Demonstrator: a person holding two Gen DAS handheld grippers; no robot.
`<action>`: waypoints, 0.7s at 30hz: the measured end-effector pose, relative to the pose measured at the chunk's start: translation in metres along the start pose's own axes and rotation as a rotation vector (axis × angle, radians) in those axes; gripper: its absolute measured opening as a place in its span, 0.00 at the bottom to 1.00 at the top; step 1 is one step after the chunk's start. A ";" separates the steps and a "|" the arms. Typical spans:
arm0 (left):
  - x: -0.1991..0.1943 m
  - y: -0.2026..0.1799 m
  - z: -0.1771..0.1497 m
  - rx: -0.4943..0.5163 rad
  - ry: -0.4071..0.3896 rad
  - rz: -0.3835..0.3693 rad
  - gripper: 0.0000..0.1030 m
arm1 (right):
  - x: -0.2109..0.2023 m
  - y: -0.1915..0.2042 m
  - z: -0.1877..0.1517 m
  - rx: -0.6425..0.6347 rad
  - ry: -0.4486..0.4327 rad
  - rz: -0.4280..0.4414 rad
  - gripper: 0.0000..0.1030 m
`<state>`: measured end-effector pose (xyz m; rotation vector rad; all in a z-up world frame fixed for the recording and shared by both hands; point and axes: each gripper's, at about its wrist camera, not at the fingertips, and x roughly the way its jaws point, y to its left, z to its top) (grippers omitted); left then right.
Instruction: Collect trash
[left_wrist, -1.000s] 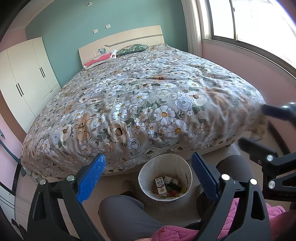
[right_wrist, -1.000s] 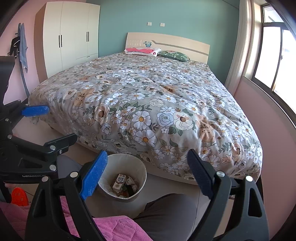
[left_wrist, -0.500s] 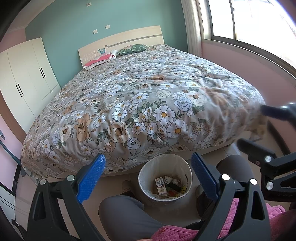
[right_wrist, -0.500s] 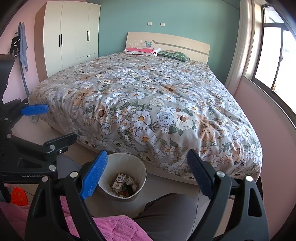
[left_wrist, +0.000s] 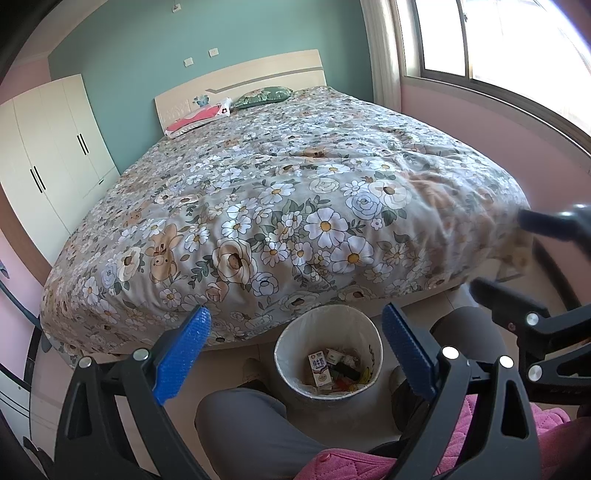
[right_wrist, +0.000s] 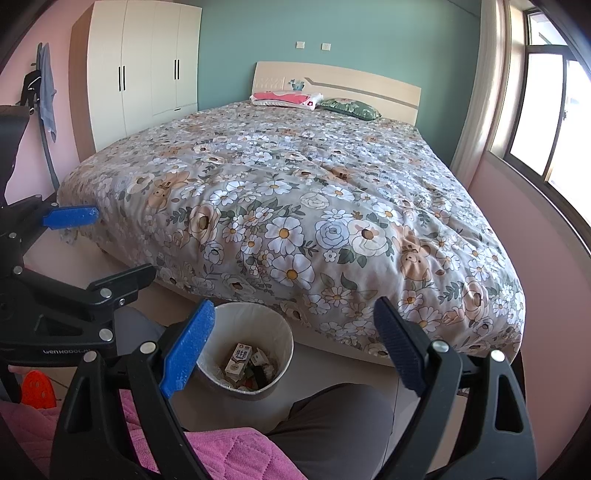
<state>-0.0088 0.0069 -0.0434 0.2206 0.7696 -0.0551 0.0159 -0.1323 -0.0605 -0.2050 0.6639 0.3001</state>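
A white round trash bin (left_wrist: 291, 362) stands on the floor at the foot of the bed, between the person's knees. It holds a small milk carton (left_wrist: 320, 371) and other wrappers. It also shows in the right wrist view (right_wrist: 273, 328) with the carton (right_wrist: 239, 358). My left gripper (left_wrist: 295, 350) is open and empty, held above the bin. My right gripper (right_wrist: 295, 347) is open and empty, just right of the bin. Each gripper shows at the edge of the other's view.
A large bed with a floral quilt (left_wrist: 295, 206) fills the middle. A white wardrobe (right_wrist: 144, 85) stands at the left, a window (left_wrist: 498, 44) at the right. The person's grey trouser legs (left_wrist: 255, 432) and pink quilted jacket (right_wrist: 221, 458) lie below the grippers.
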 end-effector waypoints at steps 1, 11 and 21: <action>0.000 -0.001 0.000 0.001 0.001 -0.003 0.92 | 0.000 0.000 -0.001 0.000 0.001 0.000 0.84; 0.000 0.001 -0.003 0.005 -0.002 -0.026 0.92 | 0.002 -0.002 -0.002 0.002 0.004 0.005 0.84; 0.004 0.007 -0.006 -0.017 0.017 -0.030 0.92 | 0.003 0.000 -0.005 0.004 0.006 0.005 0.84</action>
